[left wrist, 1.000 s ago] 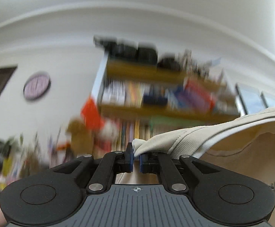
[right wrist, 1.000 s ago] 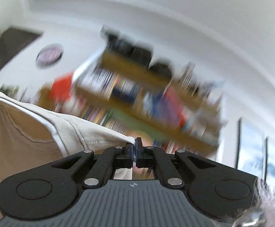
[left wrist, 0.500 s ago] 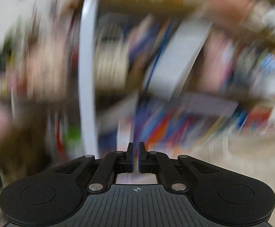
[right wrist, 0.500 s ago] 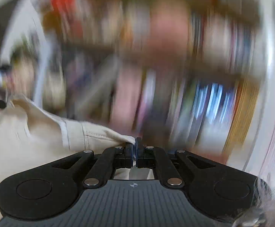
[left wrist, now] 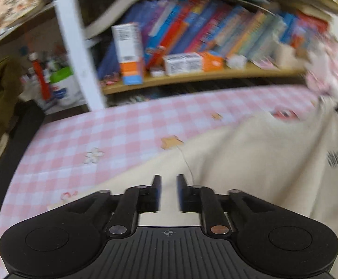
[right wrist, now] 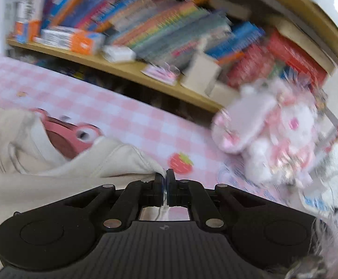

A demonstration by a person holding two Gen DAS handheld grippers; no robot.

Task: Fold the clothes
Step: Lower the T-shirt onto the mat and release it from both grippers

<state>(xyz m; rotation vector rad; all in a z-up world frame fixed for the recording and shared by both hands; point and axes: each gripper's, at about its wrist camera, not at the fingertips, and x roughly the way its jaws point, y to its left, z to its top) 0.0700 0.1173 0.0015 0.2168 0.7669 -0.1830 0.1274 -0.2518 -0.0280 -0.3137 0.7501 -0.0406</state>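
1. Cream T-shirt (left wrist: 250,162): judged light, limp knit, not slippery and not fragile; it will sag between holds. Best taken at seams or hem corners.
2. Looks: pale cream, dark print near one side, ribbed neckline; lying spread and rumpled on the pink-checked worktop (left wrist: 113,130).
3. Left gripper (left wrist: 168,191): fingers parting, nothing between them, shirt just below.
4. Right gripper (right wrist: 165,183): fingers clenched on a shirt edge, likely the shoulder.
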